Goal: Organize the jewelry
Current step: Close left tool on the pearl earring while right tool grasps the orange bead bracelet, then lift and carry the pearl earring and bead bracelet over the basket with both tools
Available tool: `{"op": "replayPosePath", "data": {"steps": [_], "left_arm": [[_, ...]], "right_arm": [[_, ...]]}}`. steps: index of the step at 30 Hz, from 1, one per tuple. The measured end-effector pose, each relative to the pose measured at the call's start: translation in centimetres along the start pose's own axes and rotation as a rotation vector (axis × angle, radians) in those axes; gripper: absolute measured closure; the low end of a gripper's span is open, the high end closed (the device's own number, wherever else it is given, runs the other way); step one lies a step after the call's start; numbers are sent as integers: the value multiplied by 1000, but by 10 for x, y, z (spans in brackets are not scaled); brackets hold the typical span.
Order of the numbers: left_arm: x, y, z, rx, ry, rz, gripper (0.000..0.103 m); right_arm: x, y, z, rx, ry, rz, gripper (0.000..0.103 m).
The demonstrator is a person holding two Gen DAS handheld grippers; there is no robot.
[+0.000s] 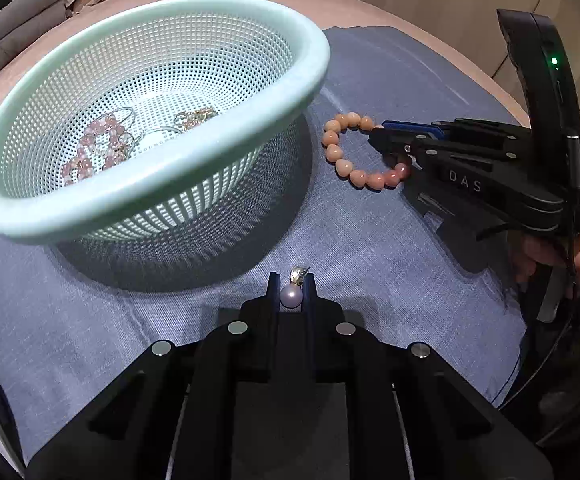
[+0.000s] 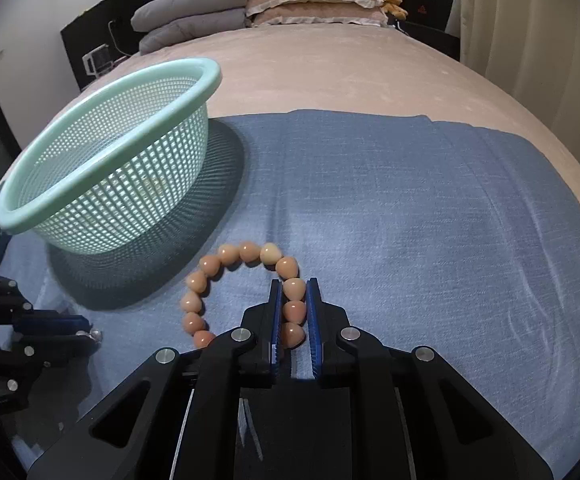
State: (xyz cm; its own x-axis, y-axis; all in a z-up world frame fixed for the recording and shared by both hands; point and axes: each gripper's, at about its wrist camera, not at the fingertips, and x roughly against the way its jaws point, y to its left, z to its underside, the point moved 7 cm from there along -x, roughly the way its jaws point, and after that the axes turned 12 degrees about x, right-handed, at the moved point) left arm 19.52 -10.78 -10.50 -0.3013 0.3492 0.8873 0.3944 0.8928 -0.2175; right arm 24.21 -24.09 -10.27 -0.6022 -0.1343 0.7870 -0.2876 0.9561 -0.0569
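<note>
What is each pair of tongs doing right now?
Left tongs: closed on the pearl pendant.
Right tongs: closed on the peach bead bracelet.

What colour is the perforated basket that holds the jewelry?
Pale mint green basket, clearest in the left wrist view.

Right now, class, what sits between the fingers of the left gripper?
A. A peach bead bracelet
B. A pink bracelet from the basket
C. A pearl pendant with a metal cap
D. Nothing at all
C: in the left wrist view the left gripper is closed on the pearl pendant, while the peach bead bracelet is in the right gripper.
</note>
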Motion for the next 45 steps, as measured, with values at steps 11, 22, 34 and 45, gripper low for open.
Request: {"op": "replayPosePath", "data": {"steps": [11,22,34,45], "left_arm": [[18,-9,31,-11,31,-4,91],[53,0,48,-9,0,-33,91],[110,24,28,20,-111,-83,91],[141,51,-7,0,-172,-155,91]], "right_arm": [[33,37,24,-39,-7,-138,92],[85,57,4,37,-82,-147,92],[134,74,-49,156,-178,-109,92],[151,97,-118,231,-261,-103,92]]}}
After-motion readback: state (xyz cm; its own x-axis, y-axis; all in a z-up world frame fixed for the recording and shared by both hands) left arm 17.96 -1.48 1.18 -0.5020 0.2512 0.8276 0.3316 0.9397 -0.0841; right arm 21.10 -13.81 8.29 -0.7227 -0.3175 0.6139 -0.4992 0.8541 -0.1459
